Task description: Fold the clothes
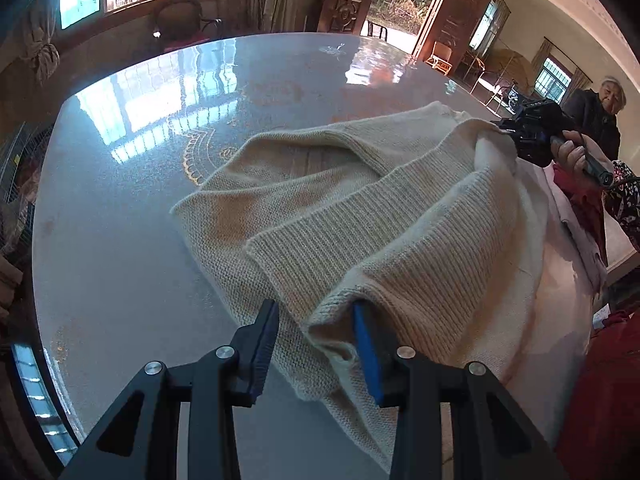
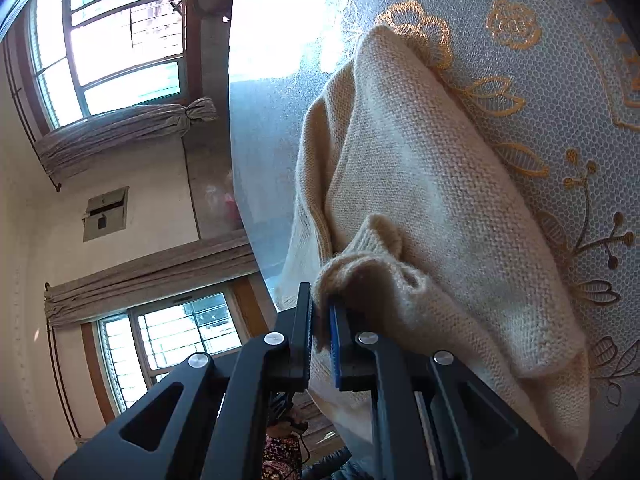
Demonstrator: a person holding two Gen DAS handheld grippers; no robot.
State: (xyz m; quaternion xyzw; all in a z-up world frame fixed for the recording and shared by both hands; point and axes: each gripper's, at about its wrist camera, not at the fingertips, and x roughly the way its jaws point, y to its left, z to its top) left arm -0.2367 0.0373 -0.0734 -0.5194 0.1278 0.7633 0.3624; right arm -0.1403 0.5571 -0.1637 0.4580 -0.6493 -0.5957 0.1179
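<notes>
A cream knitted sweater (image 1: 360, 208) lies partly folded on the round glossy table (image 1: 160, 160). In the left wrist view my left gripper (image 1: 314, 308) stands open over the sweater's near ribbed edge. Knit drapes against its blue right pad (image 1: 366, 352), and the left pad is clear of the cloth. At the sweater's far right corner, my right gripper (image 1: 502, 130) is held in a hand and is pinching the knit. In the right wrist view the right gripper (image 2: 320, 304) is shut on a bunched edge of the sweater (image 2: 420, 184), lifted a little above the gold-patterned tabletop (image 2: 560, 100).
A white cloth (image 1: 560, 280) and red garments (image 1: 600, 380) lie at the table's right edge. A person (image 1: 596, 120) in dark clothes sits beyond them. Chairs (image 1: 180, 20) and open wooden doors stand behind the table. Bare tabletop stretches left of the sweater.
</notes>
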